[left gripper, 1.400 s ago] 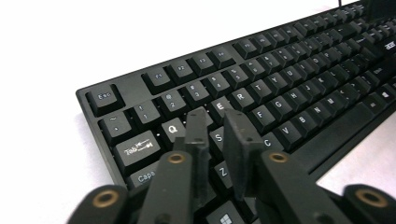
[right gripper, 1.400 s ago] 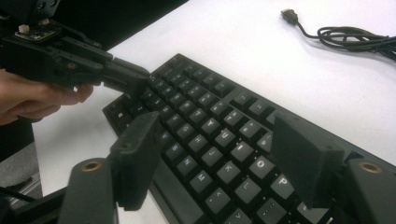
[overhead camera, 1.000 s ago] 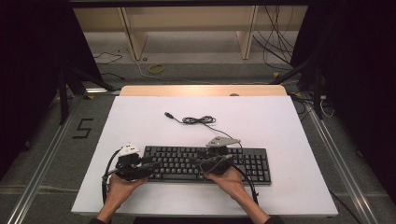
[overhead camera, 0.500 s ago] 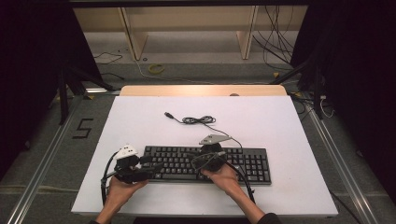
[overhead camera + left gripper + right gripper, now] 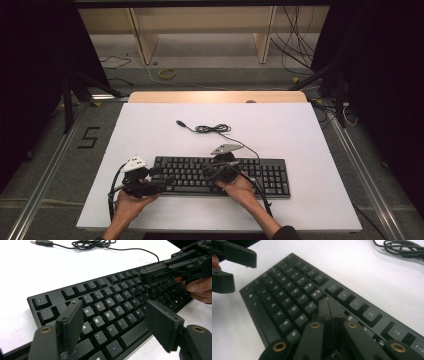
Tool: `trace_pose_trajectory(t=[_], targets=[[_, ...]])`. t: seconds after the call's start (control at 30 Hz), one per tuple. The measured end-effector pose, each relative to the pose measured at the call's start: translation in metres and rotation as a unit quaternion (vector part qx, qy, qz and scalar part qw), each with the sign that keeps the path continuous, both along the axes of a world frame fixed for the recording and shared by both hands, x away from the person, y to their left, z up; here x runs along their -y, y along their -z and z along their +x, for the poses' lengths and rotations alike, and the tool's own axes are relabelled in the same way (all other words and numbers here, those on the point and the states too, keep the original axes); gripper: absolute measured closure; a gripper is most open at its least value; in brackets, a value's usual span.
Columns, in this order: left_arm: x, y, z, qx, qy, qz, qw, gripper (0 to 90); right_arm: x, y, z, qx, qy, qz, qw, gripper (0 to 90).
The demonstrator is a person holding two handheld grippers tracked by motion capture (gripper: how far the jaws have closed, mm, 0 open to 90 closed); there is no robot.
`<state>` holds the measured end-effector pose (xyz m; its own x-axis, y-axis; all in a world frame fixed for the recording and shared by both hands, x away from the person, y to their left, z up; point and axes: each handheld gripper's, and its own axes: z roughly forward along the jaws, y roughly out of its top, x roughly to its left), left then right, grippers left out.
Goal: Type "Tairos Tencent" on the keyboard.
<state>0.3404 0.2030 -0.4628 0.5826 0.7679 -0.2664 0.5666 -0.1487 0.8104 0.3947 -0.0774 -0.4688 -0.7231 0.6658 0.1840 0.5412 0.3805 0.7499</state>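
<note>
My left claw (image 5: 162, 181) hangs over the keyboard's (image 5: 260, 175) nine o'clock end with its jaws apart and nothing between them; they have just been opening, and in the left gripper view they straddle the letter rows without touching a key. The keyboard lies flat on the white bench (image 5: 150, 130), at six o'clock of the bench's middle, its cable (image 5: 212, 128) coiled at twelve o'clock of it with the plug loose on the bench. My right claw (image 5: 209, 171) sits over the middle of the keys with its jaws pressed together on nothing; they have just been closing, and in the right gripper view the joined tips (image 5: 329, 305) point down near the Y key, though I cannot tell whether they touch it. I judge the work to be key pressing, barely begun: the plug lies unconnected. Against the frame a second ago, my right claw has slid a little toward nine o'clock along the keyboard, while my left has kept its place.
</note>
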Motion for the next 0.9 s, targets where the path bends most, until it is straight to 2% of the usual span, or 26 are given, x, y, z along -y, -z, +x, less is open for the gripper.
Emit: trace_pose_trajectory(t=[0.53,0.73,0.9], targets=[[0.000,0.000,0.000,0.001,-0.001,0.000,1.0000,29.5,-0.002,0.008,0.003,-0.011,0.004,-0.025,0.9996,90.0],[-0.001,0.001,0.000,0.001,-0.003,0.003,1.0000,29.6,-0.004,0.011,0.002,-0.003,0.001,-0.040,0.9992,90.0],[-0.002,0.001,0.001,0.001,-0.005,0.004,1.0000,29.6,-0.003,0.010,0.003,-0.010,0.006,-0.033,0.9994,90.0]])
